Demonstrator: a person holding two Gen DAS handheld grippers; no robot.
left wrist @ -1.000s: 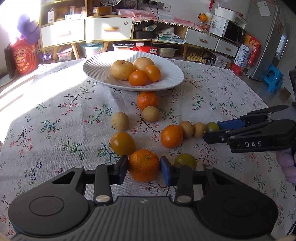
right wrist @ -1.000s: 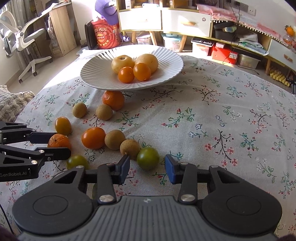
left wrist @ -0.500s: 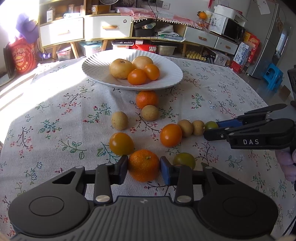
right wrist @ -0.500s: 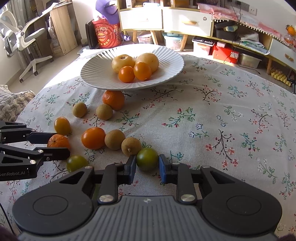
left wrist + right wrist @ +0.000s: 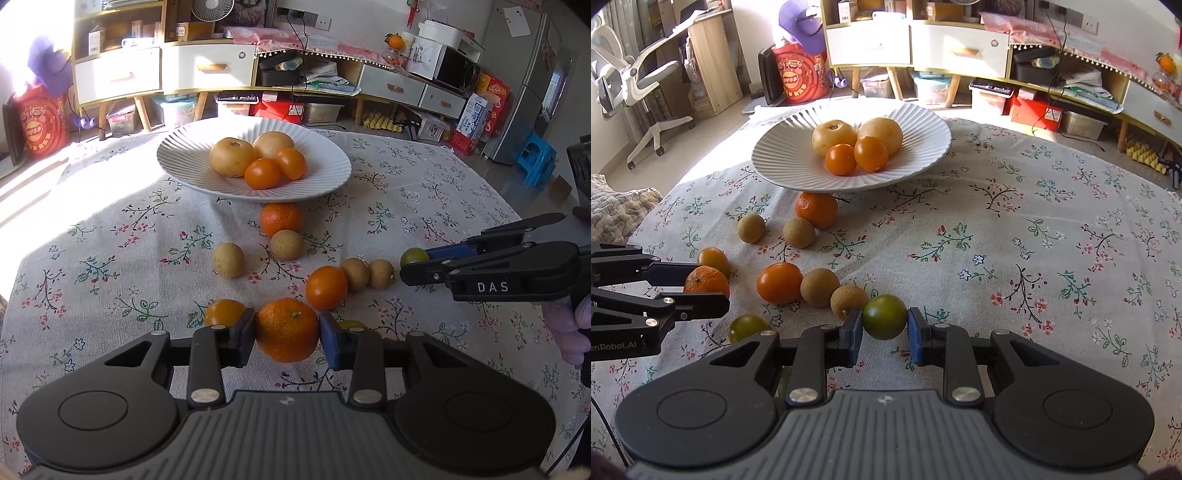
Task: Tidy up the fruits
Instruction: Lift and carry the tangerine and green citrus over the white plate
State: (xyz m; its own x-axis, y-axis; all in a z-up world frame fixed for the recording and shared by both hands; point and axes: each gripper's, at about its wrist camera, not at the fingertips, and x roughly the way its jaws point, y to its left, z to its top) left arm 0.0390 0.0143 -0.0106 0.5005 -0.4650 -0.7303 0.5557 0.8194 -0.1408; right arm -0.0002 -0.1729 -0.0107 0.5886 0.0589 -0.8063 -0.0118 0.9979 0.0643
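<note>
The left gripper pinches a mandarin; just right of it a green fruit sits mostly hidden. The right gripper has just closed on a green tomato. Lifting could nudge the longan touching its left pad, rolling it away

Two close wrist views angled down, sharing plate and tablecloth
</note>
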